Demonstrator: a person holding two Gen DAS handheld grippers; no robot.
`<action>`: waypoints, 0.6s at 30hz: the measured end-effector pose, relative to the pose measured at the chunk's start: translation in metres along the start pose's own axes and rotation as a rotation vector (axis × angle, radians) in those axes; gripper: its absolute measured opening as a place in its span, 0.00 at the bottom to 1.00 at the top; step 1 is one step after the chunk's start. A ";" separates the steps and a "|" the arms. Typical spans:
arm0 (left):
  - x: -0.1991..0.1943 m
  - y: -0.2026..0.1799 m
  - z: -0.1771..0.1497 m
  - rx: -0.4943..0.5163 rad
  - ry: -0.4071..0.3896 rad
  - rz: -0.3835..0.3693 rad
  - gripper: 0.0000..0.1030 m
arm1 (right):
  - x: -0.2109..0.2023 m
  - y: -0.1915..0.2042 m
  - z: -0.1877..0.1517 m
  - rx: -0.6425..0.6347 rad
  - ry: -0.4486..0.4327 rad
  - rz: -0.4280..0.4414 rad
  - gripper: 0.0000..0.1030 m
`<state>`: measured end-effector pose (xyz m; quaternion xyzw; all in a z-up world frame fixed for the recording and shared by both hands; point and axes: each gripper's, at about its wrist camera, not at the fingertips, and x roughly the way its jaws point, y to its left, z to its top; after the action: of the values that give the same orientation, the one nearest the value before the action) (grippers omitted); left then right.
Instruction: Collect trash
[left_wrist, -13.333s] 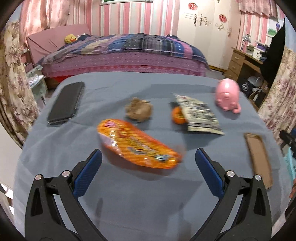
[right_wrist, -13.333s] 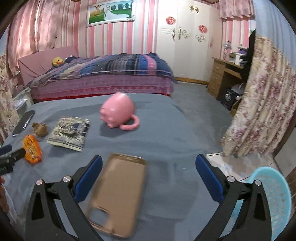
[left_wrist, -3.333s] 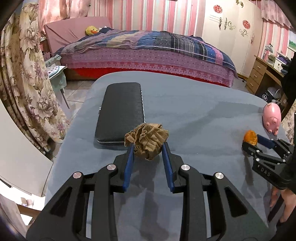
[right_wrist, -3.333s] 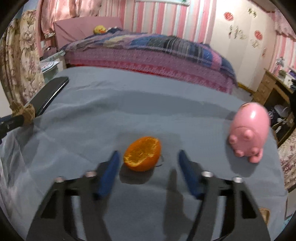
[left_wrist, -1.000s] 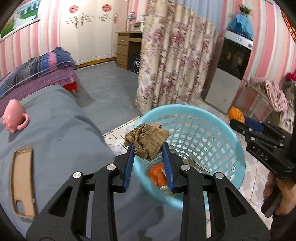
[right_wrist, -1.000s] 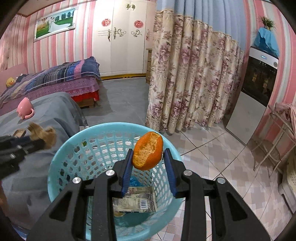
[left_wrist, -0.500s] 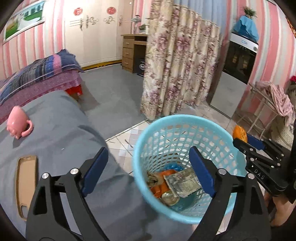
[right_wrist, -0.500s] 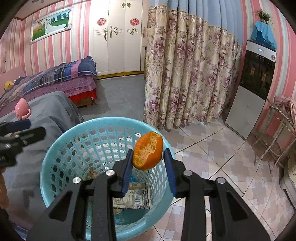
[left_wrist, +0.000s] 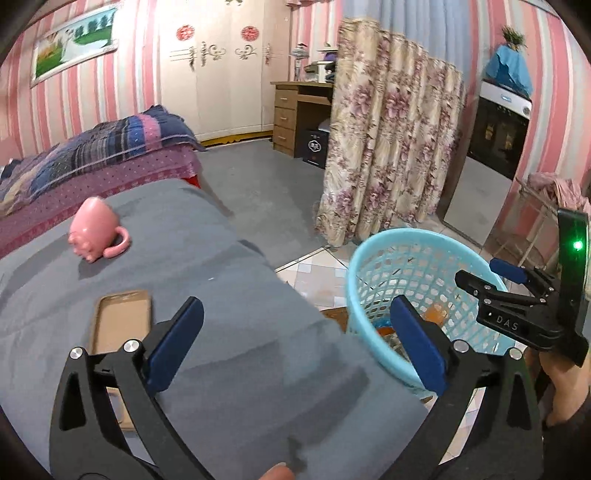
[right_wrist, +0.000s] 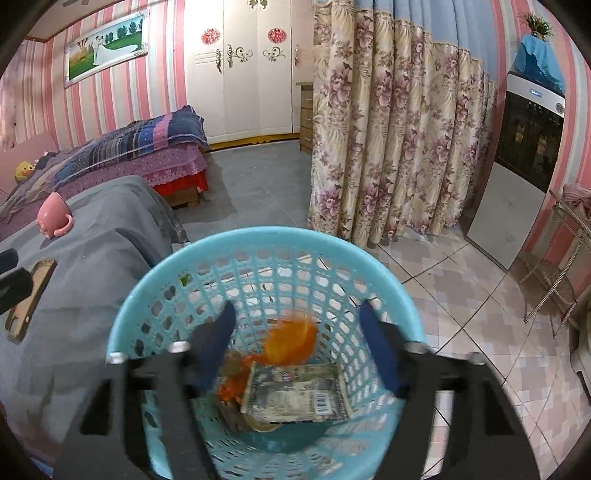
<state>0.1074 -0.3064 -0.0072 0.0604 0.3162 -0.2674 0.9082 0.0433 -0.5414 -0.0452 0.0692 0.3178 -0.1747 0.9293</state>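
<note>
- The orange peel (right_wrist: 293, 341) is seen blurred in the right wrist view, inside the light-blue basket (right_wrist: 155, 273) and above its contents; its shape and long axis cannot be told.
- The right gripper (right_wrist: 295, 343) is shown over the basket mouth with its jaws opening; the peel lies between the fingers but is touched by neither pad.
- The left gripper (left_wrist: 291, 343) is shown released, jaws opening to full spread, with nothing between them; it hangs over the grey-covered table (left_wrist: 229, 266).
- The basket stands on tiled floor just off the table's edge, at 3 o'clock in the left wrist view; open floor lies beyond it toward the flowered curtain (left_wrist: 391, 155) at 1 o'clock.
- Held in the basket: a flat printed packet (right_wrist: 295, 395) with a barcode, lying level with its long axis 9 to 3 o'clock, and an orange wrapper (right_wrist: 231, 387) at its 9 o'clock end.
- On the table, at 10 o'clock in the left wrist view, a pink pig-shaped mug (left_wrist: 94, 230) rests inverted; a tan phone case (left_wrist: 120, 319) lies nearer, at 9 o'clock.
</note>
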 end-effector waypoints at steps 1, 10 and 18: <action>-0.002 0.005 -0.001 -0.009 0.002 0.000 0.95 | -0.001 0.003 0.000 -0.004 -0.002 -0.005 0.78; -0.040 0.045 -0.012 -0.009 -0.018 0.101 0.95 | -0.021 0.028 0.003 0.006 -0.037 -0.056 0.96; -0.091 0.093 -0.030 -0.053 -0.032 0.127 0.95 | -0.059 0.081 0.005 0.017 -0.092 -0.038 0.96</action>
<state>0.0799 -0.1788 0.0190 0.0522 0.3039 -0.2018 0.9296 0.0332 -0.4507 -0.0034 0.0627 0.2743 -0.1980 0.9389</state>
